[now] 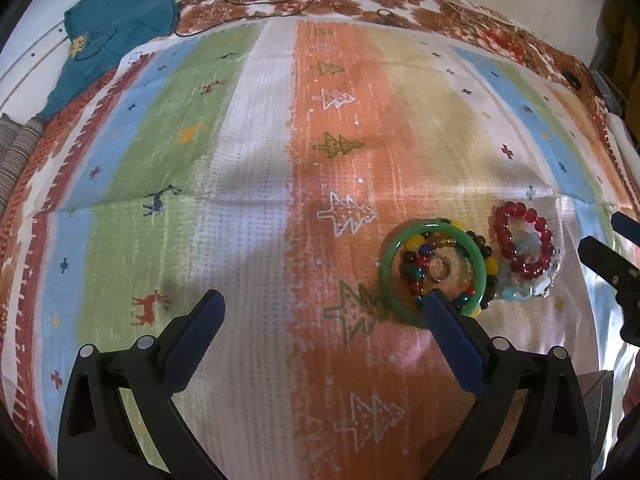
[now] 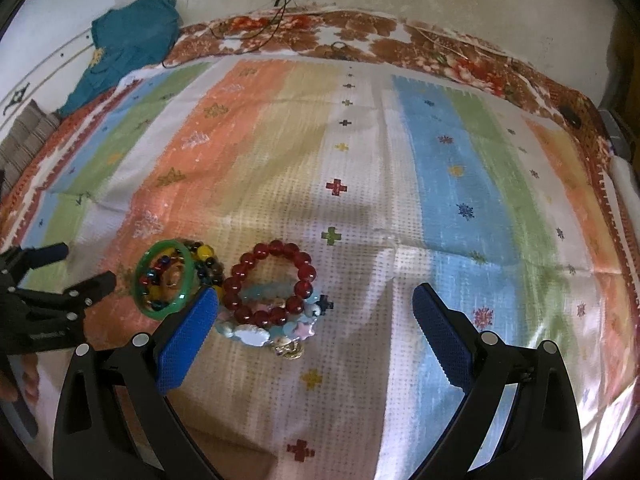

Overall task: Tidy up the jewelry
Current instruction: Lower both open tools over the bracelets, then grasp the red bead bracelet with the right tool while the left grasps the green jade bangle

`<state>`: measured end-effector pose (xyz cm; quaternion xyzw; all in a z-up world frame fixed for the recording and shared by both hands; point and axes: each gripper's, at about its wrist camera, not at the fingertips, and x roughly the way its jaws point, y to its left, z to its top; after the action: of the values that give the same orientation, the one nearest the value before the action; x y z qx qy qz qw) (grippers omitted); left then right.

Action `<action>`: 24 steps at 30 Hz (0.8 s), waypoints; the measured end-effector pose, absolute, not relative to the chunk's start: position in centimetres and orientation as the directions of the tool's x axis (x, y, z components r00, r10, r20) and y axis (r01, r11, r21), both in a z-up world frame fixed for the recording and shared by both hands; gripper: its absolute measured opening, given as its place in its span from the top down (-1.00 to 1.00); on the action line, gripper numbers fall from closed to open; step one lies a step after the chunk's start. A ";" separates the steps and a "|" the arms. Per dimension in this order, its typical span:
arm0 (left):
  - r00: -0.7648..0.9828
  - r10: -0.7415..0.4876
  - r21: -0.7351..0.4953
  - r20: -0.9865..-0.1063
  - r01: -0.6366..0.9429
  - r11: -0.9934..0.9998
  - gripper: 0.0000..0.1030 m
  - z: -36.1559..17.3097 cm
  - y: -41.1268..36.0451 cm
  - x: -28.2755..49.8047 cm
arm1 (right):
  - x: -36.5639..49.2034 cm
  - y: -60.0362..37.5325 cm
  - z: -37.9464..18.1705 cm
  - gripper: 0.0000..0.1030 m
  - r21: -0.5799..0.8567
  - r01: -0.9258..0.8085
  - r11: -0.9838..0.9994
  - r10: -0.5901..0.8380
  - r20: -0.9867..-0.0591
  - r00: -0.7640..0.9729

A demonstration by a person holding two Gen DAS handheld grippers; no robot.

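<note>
1. A green bangle [image 1: 434,276] is ringing multicoloured beads [image 1: 412,258] of yellow, red, blue and black, just ahead of the left gripper's blue pads [image 1: 454,338].
2. A dark red bead bracelet [image 2: 267,280] is lying over pale blue and pink charms [image 2: 256,334], between the right gripper's blue pads [image 2: 188,340].
3. A cloth [image 2: 400,184] is showing orange, green, blue and white stripes with small tree, deer and cross motifs beneath both grippers.

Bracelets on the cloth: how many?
4 visible: green bangle at left, multicolour bead bracelet under it, red bead bracelet beside them, pastel charm bracelet under the red. More may be hidden beneath.
</note>
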<state>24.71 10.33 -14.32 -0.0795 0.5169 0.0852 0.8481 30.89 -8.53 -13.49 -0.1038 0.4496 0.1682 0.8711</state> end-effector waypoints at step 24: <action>0.422 0.053 -0.023 -0.905 -0.174 0.984 -0.50 -17.1 9.8 27.3 | 34.6 -7.4 -16.9 -0.37 -0.035 -0.373 0.927 0.153 -0.874 0.462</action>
<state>27.34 9.81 -17.12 -0.0567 0.5332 0.0677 0.8414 34.64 -7.35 -16.91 -0.1112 0.4949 0.1551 0.8477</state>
